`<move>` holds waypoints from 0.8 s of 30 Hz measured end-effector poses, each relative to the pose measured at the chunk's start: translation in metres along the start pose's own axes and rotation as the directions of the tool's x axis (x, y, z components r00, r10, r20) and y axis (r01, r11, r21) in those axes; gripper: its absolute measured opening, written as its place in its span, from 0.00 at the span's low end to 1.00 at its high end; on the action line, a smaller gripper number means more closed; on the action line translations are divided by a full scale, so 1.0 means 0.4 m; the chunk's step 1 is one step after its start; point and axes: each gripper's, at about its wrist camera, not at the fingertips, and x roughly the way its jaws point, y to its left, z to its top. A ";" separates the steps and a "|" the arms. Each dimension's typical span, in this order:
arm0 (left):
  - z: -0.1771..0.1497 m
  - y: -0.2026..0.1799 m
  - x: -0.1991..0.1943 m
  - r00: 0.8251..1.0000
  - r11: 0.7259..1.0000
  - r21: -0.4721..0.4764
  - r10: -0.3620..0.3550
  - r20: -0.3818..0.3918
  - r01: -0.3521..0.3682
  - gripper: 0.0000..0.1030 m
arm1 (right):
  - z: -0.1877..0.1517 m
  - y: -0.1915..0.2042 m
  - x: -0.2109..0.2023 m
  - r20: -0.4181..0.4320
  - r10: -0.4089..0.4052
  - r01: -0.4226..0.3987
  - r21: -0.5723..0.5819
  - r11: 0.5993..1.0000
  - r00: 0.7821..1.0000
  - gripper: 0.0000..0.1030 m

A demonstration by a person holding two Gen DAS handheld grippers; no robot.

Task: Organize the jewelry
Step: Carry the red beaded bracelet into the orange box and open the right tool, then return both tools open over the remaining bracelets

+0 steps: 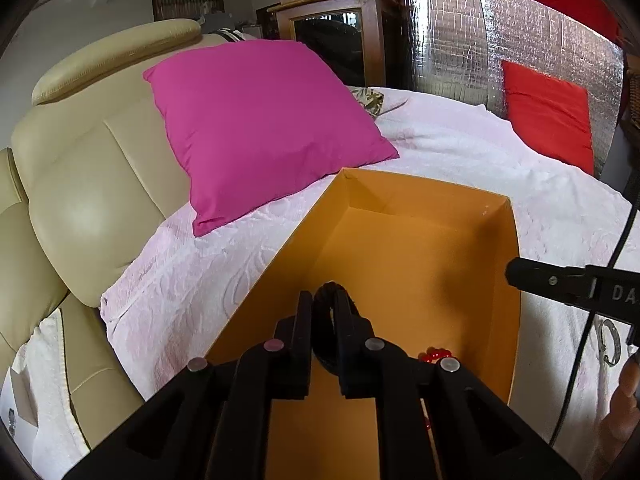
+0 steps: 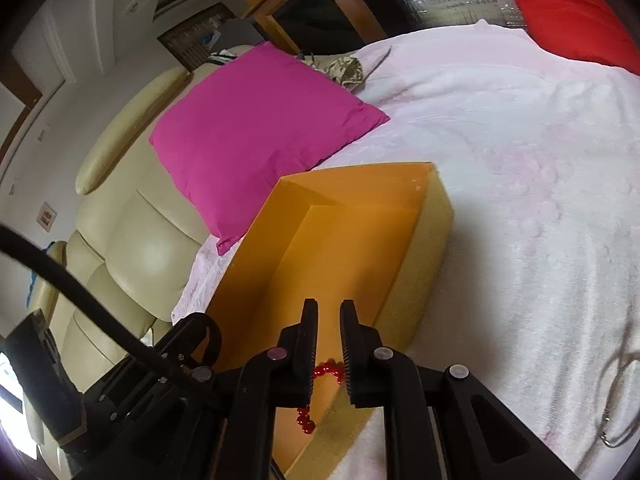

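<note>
Currently clenched on a black band (image 1: 322,332): left gripper (image 1: 325,300), poised over the open orange box (image 1: 440,200) on the bed (image 2: 520,200). Band pinched upright at 6 o'clock in the left wrist view, its loop peeking above the fingers (image 1: 304,320). Likely soft, light and springy, so safe to drop from low; no risk of breakage. Right gripper (image 2: 329,308) narrowed to a slit, seemingly on nothing. Seen through that slit, at 6 o'clock in the right wrist view, a red bead strand (image 2: 326,370), apparently lying inside the box by its near right wall. Beads hard, smooth and prone to rolling; best pinched across the string between two beads, not on a single bead. At 4 o'clock in the left view, outside the box on the bedspread, a silvery hoop (image 1: 610,342): thin and stiff, likely slippery, so best taken across its rim.
</note>
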 end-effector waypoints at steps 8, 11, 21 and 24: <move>0.010 -0.014 -0.006 1.000 1.000 -0.004 -0.006 0.015 0.007 0.22 | 0.009 -0.045 -0.078 0.043 -0.015 0.014 0.023 1.000 0.999 0.35; 0.016 -0.031 -0.020 0.999 1.000 -0.009 -0.013 0.042 0.014 0.45 | 0.008 -0.061 -0.118 0.064 -0.034 0.033 0.018 0.999 0.997 0.35; 0.014 -0.225 -0.096 0.978 0.980 0.131 -0.165 0.126 0.148 0.59 | -0.044 -0.128 -0.286 0.116 -0.333 0.342 -0.066 0.938 0.936 0.35; 0.008 -0.279 -0.108 0.974 0.971 0.173 -0.190 0.125 0.167 0.59 | -0.069 -0.135 -0.335 0.152 -0.422 0.439 -0.098 0.893 0.894 0.35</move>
